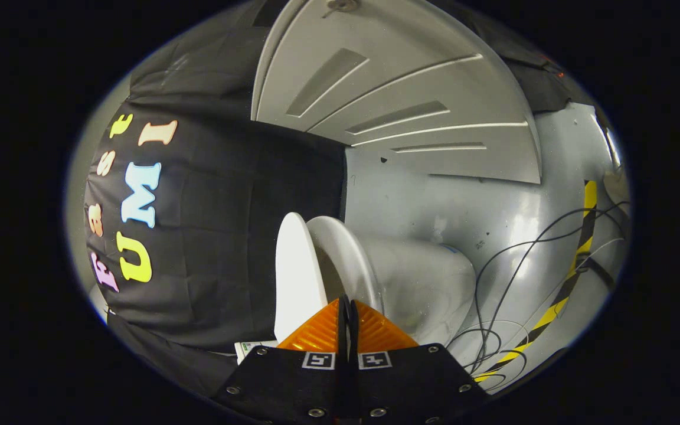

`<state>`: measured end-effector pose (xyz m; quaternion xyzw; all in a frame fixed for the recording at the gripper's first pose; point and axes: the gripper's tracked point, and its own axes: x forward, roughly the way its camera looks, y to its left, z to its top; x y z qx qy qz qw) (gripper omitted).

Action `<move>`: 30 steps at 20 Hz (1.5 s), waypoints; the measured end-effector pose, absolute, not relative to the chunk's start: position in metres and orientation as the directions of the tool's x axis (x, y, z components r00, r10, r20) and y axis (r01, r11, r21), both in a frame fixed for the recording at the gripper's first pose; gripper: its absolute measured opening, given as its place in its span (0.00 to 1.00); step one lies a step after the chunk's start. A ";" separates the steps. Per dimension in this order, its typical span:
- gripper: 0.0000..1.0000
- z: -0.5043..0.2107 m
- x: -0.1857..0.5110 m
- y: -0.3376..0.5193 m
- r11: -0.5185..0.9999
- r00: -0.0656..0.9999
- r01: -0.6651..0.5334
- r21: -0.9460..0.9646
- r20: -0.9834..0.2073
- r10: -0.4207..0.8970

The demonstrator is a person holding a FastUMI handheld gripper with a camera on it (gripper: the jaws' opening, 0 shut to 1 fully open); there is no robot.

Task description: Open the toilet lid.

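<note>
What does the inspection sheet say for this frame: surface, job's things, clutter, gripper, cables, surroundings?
Surface: grey floor, scuffed and glossy, with a black-and-yellow hazard tape strip across it.
Job's things: toilet just beyond the fingers; toilet lid stands apart from the bowl rim, apparently raised.
Clutter: small white labelled item beside the gripper's body; what it is cannot be told.
Gripper: gripper has its jaws together, nothing between them, tips just short of the rim.
Cables: thin black cables loop over the floor next to the toilet and cross the tape.
Surroundings: black cloth booth wall; grey panelled door beyond the toilet.
</note>
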<state>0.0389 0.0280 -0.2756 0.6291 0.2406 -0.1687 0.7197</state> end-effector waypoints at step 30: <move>0.00 -0.073 0.065 0.087 0.533 0.942 0.276 0.799 -0.335 0.014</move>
